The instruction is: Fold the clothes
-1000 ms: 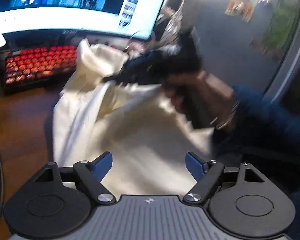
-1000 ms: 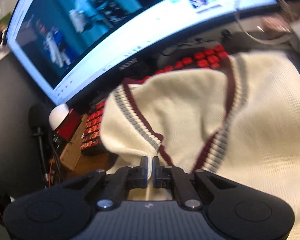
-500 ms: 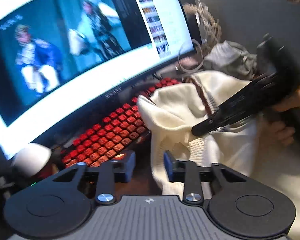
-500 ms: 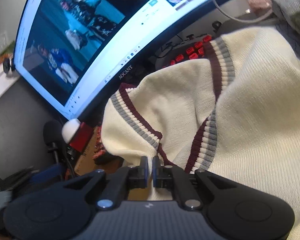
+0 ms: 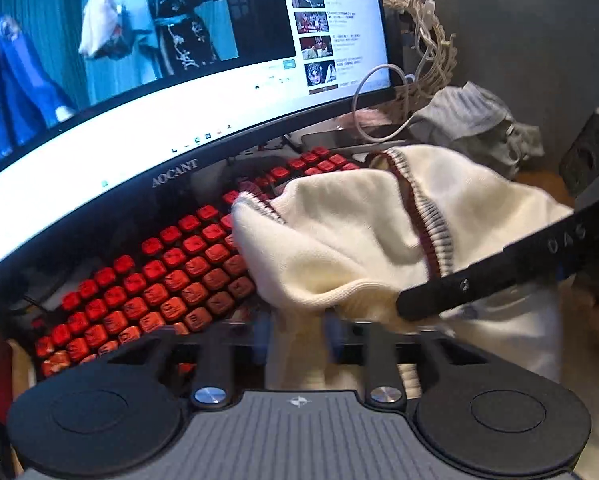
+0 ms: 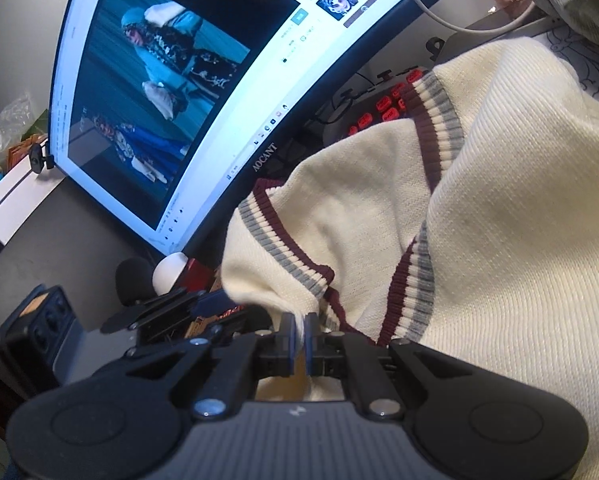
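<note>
A cream knit sweater [image 5: 339, 240] with maroon and grey striped trim lies bunched over the right end of a red keyboard [image 5: 159, 280]. My left gripper [image 5: 297, 340] is at the sweater's near left edge, its blurred jaws closing on a fold of cream cloth that fills the gap between them. My right gripper [image 6: 299, 336] is shut on a pinch of the sweater [image 6: 499, 240] just below the V-neck trim. In the left wrist view the right gripper [image 5: 403, 308] reaches in from the right as a black bar. The left gripper [image 6: 207, 300] shows at the sweater's left edge.
A wide curved monitor [image 5: 139, 80] playing a video stands right behind the keyboard. A grey garment [image 5: 471, 120] and a tangle of white cables [image 5: 419, 60] sit at the back right. A black microphone [image 6: 133, 280] and a white round object [image 6: 169, 276] stand left.
My left gripper swung left from over the sweater's middle to its edge by the keyboard, and its jaws came from wide open to closing on the cloth. The right gripper kept its grip.
</note>
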`<state>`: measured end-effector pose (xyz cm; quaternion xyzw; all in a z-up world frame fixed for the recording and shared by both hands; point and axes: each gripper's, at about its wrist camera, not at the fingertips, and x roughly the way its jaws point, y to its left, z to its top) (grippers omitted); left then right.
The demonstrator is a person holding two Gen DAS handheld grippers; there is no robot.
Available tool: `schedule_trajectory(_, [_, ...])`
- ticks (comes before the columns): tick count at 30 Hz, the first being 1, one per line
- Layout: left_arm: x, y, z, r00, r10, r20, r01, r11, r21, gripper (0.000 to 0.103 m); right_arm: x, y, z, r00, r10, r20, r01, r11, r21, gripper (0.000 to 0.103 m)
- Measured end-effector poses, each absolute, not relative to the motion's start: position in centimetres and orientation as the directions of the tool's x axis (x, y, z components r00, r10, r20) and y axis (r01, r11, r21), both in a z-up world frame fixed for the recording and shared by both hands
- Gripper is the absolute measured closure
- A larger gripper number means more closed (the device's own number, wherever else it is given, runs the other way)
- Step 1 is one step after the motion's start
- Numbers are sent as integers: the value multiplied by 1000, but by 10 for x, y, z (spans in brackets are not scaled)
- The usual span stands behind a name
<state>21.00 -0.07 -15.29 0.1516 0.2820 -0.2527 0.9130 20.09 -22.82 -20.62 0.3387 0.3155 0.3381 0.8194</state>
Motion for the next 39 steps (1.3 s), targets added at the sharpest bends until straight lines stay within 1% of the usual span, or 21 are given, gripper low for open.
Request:
schedule_trajectory(1, [208, -1, -152, 723, -373, -582, 543, 827, 146, 97, 201, -228, -206, 571, 769, -288, -342, 542, 768, 99])
schedule_trajectory(2, [206, -1, -151, 735, -367, -570, 540, 826, 165, 98, 201, -227, -207, 571, 768, -289, -344, 544, 766, 96])
schedule_trajectory(6, [195, -1, -139, 783, -327, -529, 511, 823, 247, 98, 198, -227, -204, 572, 772, -277, -351, 535, 769, 94])
schedule_trajectory(9, [191, 2, -133, 802, -293, -520, 497, 810, 312, 98, 192, -233, -190, 594, 761, -261, -340, 531, 776, 90])
schedule_trajectory(11, [191, 7, -130, 811, -271, -518, 489, 801, 347, 98, 192, -238, -178, 599, 760, -254, -318, 517, 795, 74])
schedule_trajectory(15, [194, 15, -126, 826, -238, -511, 472, 787, 397, 98, 205, -239, -149, 595, 757, -270, -298, 520, 800, 65])
schedule_trajectory(16, [195, 17, -124, 828, -236, -509, 471, 785, 402, 98, 211, -237, -142, 597, 754, -275, -303, 530, 792, 58])
schedule_trajectory(17, [196, 18, -123, 830, -233, -507, 469, 783, 408, 98, 218, -234, -135, 603, 749, -276, -321, 544, 776, 53])
schedule_trajectory(18, [197, 20, -121, 831, -228, -507, 466, 782, 414, 98, 228, -229, -130, 602, 750, -274, -346, 555, 757, 53])
schedule_trajectory(21, [209, 26, -117, 833, -208, -512, 453, 788, 417, 98, 264, -212, -126, 565, 779, -273, -400, 548, 735, 53])
schedule_trajectory(25, [230, 40, -117, 812, -205, -547, 447, 821, 356, 98, 303, -188, -138, 504, 808, -306, -407, 534, 741, 54])
schedule_trajectory(26, [234, 43, -118, 810, -199, -551, 437, 832, 341, 98, 308, -185, -142, 490, 818, -302, -405, 520, 753, 58])
schedule_trajectory(27, [239, 46, -118, 809, -194, -556, 426, 843, 327, 98, 312, -183, -145, 479, 828, -293, -398, 502, 768, 66])
schedule_trajectory(28, [244, 49, -118, 805, -195, -560, 415, 859, 298, 98, 317, -181, -149, 467, 837, -285, -390, 484, 783, 91])
schedule_trajectory(29, [248, 53, -118, 801, -200, -564, 404, 877, 262, 98, 320, -180, -151, 462, 844, -274, -384, 469, 796, 96])
schedule_trajectory(31, [254, 60, -118, 796, -214, -567, 385, 901, 201, 97, 322, -181, -151, 484, 841, -244, -384, 454, 804, 97])
schedule_trajectory(32, [256, 62, -119, 798, -207, -566, 371, 909, 190, 94, 321, -183, -149, 508, 828, -235, -388, 464, 797, 97])
schedule_trajectory(33, [257, 63, -119, 806, -184, -563, 349, 915, 201, 93, 321, -185, -147, 534, 813, -231, -389, 480, 786, 97])
schedule_trajectory(36, [258, 65, -121, 819, -100, -566, 291, 921, 259, 93, 320, -187, -140, 615, 736, -284, -373, 589, 717, 97])
schedule_trajectory(38, [256, 66, -120, 812, -94, -576, 293, 919, 265, 93, 319, -184, -139, 630, 708, -320, -376, 638, 673, 92])
schedule_trajectory(39, [253, 67, -120, 809, -101, -580, 303, 916, 263, 91, 319, -183, -139, 637, 693, -337, -376, 661, 649, 92])
